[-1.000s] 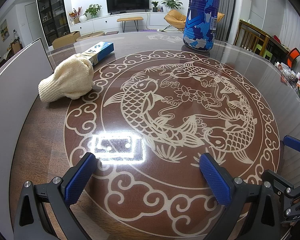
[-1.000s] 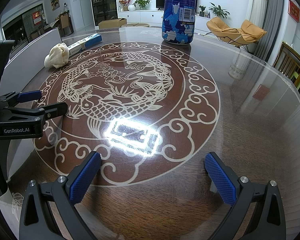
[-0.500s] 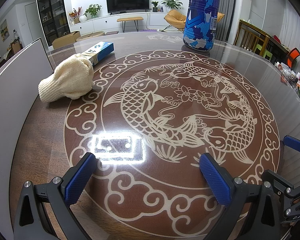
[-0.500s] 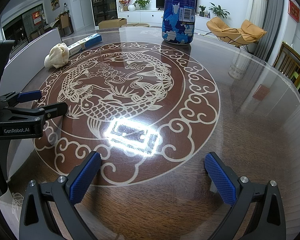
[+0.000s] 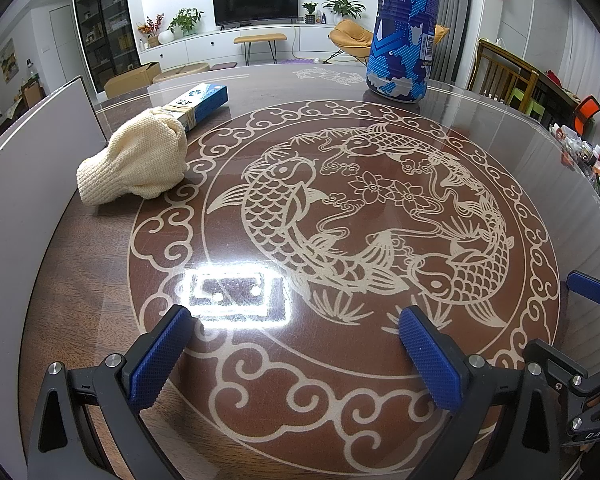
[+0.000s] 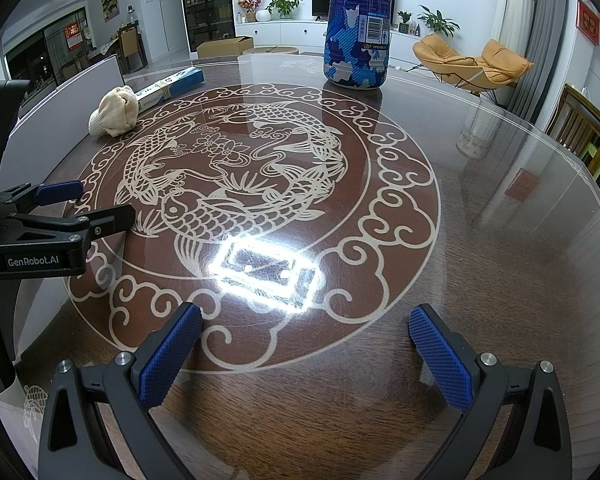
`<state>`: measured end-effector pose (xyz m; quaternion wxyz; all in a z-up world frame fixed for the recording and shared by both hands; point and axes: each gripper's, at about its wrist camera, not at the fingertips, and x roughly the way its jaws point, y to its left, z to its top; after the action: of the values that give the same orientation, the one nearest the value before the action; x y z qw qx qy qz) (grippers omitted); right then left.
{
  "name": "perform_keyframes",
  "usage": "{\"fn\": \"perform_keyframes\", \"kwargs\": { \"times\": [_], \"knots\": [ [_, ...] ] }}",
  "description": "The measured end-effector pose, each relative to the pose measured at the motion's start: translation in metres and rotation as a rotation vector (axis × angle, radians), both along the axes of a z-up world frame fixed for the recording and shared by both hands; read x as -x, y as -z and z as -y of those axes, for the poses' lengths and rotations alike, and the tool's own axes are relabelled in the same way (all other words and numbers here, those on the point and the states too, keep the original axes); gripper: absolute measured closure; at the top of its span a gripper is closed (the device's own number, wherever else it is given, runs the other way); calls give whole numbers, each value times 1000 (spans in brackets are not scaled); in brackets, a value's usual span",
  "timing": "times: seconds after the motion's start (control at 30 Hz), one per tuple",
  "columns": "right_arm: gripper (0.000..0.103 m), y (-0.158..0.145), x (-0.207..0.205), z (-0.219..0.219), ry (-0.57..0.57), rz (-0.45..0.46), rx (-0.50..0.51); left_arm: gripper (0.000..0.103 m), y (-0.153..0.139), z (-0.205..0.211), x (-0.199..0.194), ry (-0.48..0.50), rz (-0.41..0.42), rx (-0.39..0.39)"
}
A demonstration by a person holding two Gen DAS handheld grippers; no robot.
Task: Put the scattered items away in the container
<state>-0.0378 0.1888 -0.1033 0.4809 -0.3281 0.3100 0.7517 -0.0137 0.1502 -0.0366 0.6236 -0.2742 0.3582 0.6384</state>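
Nothing is changing between the earlier frames and this one: both claws are sitting where they were a second ago, so the tidying is, in my judgement, not yet under way. The left claw (image 5: 292,352) is hovering released and wide over the near edge of the surface (image 5: 480,128), its blue pads (image 5: 156,360) gripping nothing and touching nothing; the right claw (image 6: 304,352) is likewise spread wide and empty above the near edge, with the left one visible at its left side in the right wrist view. The scattered items are all lying well apart from both claws: a cream knitted cloth (image 5: 136,164) is slumping near the far left edge, touching the end of a blue and white box (image 5: 200,104) bound with a rubber band just behind it, and a tall blue bottle (image 5: 404,32) is standing upright at the far edge. A pale flat panel (image 5: 32,168) is running along the left edge beside the cloth; it may be the wall of the container, though I cannot tell from these views. The cloth is probably the easiest first pick for the left claw, being soft and nearest that side.
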Motion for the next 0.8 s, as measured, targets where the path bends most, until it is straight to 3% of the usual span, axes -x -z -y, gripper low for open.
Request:
{"fn": "perform_keyframes", "kwargs": {
  "times": [0.57, 0.8],
  "knots": [
    [0, 0, 0, 0, 2, 0, 3, 0, 0, 1, 0, -1, 0, 1],
    [0, 0, 0, 0, 2, 1, 4, 0, 2, 45, -5, 50, -2, 22]
  ]
}}
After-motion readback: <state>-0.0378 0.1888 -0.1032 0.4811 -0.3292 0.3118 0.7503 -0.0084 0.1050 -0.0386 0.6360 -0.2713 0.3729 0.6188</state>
